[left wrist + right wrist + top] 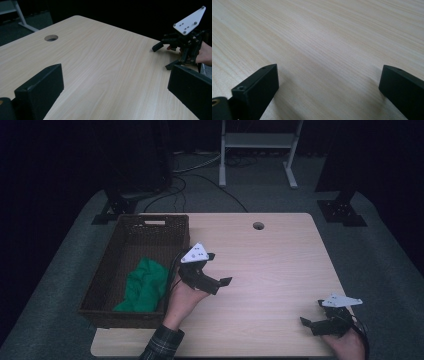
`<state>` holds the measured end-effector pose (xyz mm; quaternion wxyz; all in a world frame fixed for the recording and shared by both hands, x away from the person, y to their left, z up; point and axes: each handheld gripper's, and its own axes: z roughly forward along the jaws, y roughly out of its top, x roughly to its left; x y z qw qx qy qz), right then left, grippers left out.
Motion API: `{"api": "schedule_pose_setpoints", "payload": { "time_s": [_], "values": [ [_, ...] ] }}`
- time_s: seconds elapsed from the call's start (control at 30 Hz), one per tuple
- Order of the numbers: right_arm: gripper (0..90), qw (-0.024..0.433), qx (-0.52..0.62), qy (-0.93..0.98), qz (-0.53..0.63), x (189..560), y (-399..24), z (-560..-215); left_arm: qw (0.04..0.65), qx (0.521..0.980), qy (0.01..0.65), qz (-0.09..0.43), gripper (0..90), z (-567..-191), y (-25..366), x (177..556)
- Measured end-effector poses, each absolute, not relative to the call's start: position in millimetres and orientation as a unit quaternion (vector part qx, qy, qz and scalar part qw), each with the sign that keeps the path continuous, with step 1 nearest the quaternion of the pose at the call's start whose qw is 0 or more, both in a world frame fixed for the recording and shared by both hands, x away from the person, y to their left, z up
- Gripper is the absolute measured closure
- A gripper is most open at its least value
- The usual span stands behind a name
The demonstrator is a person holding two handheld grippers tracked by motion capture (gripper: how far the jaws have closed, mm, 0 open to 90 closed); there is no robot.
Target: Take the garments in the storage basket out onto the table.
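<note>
the room is dark, with a grey carpet floor [60, 270] and a white metal frame [257, 142] behind the table. the light wooden table [280, 270] has a round cable hole [258, 226]. a brown wicker basket [107, 270] stands on its left side, and a green cloth [145, 285] lies inside it. the left gripper [220, 269], just beside the basket, has wide open jaws and holds nothing. the right gripper [312, 312], near the table's front right corner, is also wide open and empty.

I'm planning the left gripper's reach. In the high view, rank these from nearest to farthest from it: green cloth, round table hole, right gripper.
Measured from the left gripper:
1. Green cloth, just to its left, inside the wicker basket.
2. Round table hole, ahead and slightly right, near the far edge.
3. Right gripper, at the near right corner.
</note>
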<state>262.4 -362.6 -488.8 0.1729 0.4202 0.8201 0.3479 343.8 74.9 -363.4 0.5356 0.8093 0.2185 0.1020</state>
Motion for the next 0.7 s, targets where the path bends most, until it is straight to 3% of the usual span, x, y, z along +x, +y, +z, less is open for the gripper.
{"api": "schedule_pose_setpoints", "payload": {
  "time_s": [0.7],
  "values": [
    [1.4, 0.173, 0.42, 0.82, 0.348, 262, -363, -489, 0.543, 0.802, 0.225, 0.105, 0.0, -359, 89, 346]
  ]
}}
